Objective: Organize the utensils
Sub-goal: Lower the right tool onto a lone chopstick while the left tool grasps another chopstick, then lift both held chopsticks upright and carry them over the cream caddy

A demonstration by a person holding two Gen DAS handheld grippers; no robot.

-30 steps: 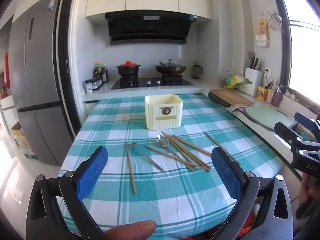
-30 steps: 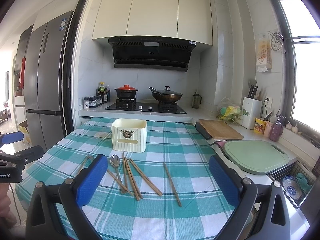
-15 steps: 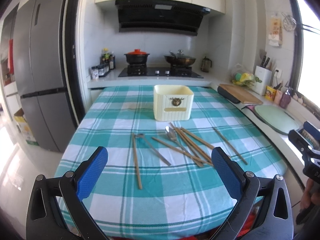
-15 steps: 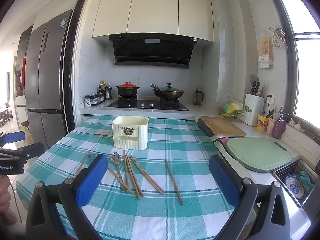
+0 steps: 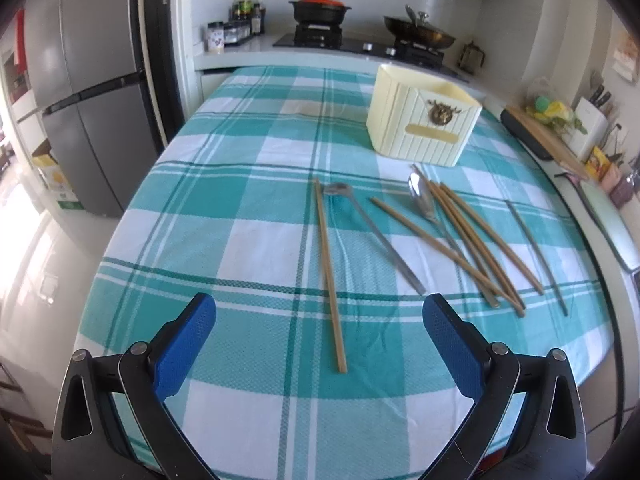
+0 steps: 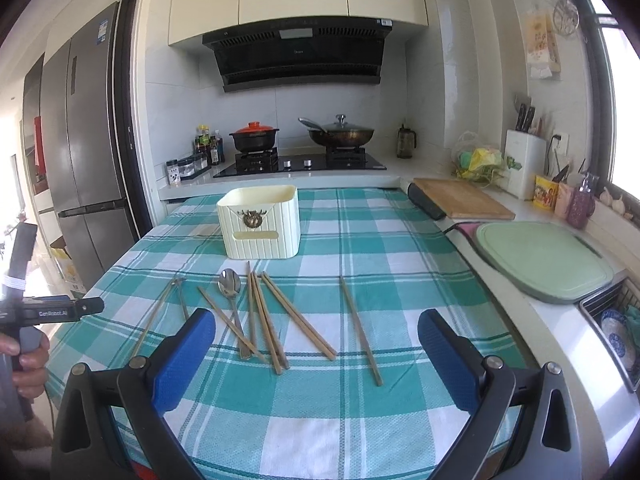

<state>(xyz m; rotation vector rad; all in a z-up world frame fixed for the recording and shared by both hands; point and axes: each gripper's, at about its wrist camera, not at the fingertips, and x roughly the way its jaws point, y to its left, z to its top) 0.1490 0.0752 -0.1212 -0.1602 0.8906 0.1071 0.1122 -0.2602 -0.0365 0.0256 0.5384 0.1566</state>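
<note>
Loosely fanned wooden chopsticks and steel spoons lie before both spread, empty grippers.

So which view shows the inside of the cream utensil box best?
Neither shows much. The left wrist view looks down on the cream utensil box most steeply, showing its open top and inner back wall. The right wrist view shows mainly its front and rim.
</note>
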